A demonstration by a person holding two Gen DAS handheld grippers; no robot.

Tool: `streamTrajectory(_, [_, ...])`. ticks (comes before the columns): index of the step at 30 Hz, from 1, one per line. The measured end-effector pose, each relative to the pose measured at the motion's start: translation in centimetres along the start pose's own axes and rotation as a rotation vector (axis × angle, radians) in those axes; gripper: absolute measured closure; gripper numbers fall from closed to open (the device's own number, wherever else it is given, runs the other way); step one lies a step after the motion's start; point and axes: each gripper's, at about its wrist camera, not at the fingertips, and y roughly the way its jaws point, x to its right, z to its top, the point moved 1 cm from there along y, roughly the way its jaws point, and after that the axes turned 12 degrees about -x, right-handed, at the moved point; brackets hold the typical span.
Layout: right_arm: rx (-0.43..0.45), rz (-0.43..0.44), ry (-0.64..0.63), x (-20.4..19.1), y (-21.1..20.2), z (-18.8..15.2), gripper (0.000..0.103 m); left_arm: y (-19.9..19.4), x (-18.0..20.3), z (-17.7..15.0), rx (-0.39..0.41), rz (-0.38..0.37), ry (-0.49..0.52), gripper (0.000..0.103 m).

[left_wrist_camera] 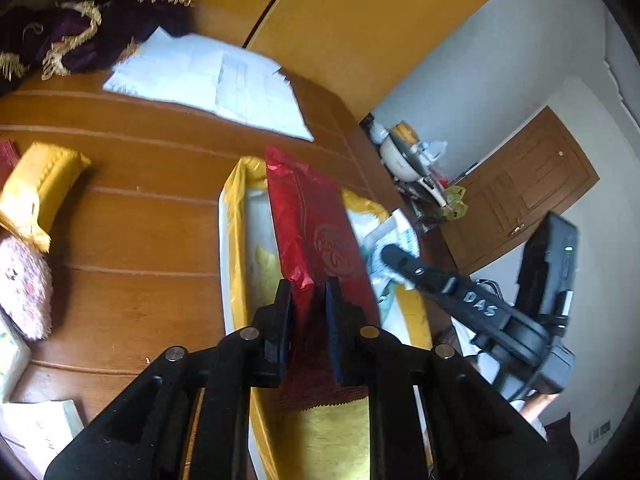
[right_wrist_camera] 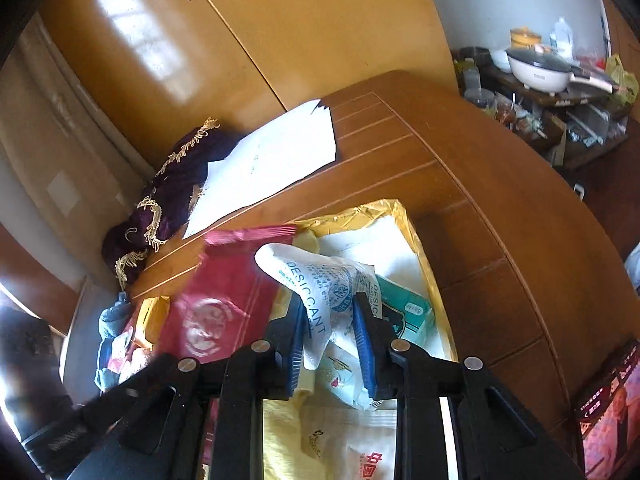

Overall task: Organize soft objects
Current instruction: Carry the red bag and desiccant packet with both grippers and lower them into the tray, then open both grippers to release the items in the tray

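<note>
My left gripper (left_wrist_camera: pixel 308 288) is shut on a red foil packet (left_wrist_camera: pixel 308 216), held above a yellow-lined box (left_wrist_camera: pixel 234 216) on the wooden table. The same red packet (right_wrist_camera: pixel 216 304) shows at the left in the right wrist view. My right gripper (right_wrist_camera: pixel 330 308) is shut on a white desiccant sachet (right_wrist_camera: pixel 320 280) over the yellow-lined box (right_wrist_camera: pixel 404 216), which holds several soft packets and bags. The right gripper (left_wrist_camera: pixel 400 258) also appears in the left wrist view, at the box's right side.
A purple cloth with gold fringe (left_wrist_camera: pixel 76 36) and white papers (left_wrist_camera: pixel 212 80) lie at the table's far side. A yellow packet (left_wrist_camera: pixel 40 188) and a pink plush (left_wrist_camera: pixel 24 288) lie left. Cupboards (right_wrist_camera: pixel 160 48) stand behind; a shelf with a cooker (right_wrist_camera: pixel 540 72) is right.
</note>
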Motion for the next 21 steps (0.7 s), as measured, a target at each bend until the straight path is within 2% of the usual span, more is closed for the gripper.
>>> streamTrajectory(3, [-0.003, 0.002, 0.000, -0.2, 0.2, -0.1, 0.075, 0.2, -0.2, -0.1, -0.001, -0.002, 0.005, 0.088])
streamTrajectory(6, [0.011, 0.017, -0.003, -0.2, -0.1, -0.1, 0.071, 0.1, 0.0, -0.3, 0.006, -0.007, 0.023, 0.078])
streamTrajectory(8, [0.027, 0.043, -0.011, -0.3, -0.4, -0.2, 0.061, -0.2, 0.2, -0.4, 0.022, -0.004, 0.038, 0.066])
streamTrajectory(9, [0.041, 0.056, -0.016, -0.3, -0.8, -0.3, 0.061, -0.5, 0.4, -0.7, 0.048, 0.001, 0.045, 0.061])
streamTrajectory(11, [0.069, 0.065, -0.029, -0.5, -1.3, -0.4, 0.051, -1.7, 0.9, -1.3, 0.126, 0.014, 0.067, 0.044])
streamTrajectory(13, [0.089, 0.079, -0.047, -0.9, -1.7, -0.6, 0.044, -2.6, 1.5, -1.6, 0.191, 0.038, 0.104, 0.036])
streamTrajectory(15, [0.099, 0.093, -0.064, -1.3, -1.9, -0.7, 0.042, -3.2, 1.8, -2.1, 0.229, 0.063, 0.125, 0.035])
streamTrajectory(18, [0.111, 0.120, -0.088, -1.8, -2.3, -0.9, 0.040, -3.9, 1.6, -2.7, 0.243, 0.084, 0.127, 0.035])
streamTrajectory(21, [0.114, 0.180, -0.124, -2.4, -2.8, -1.1, 0.039, -4.8, 0.0, -3.7, 0.246, 0.084, 0.064, 0.035])
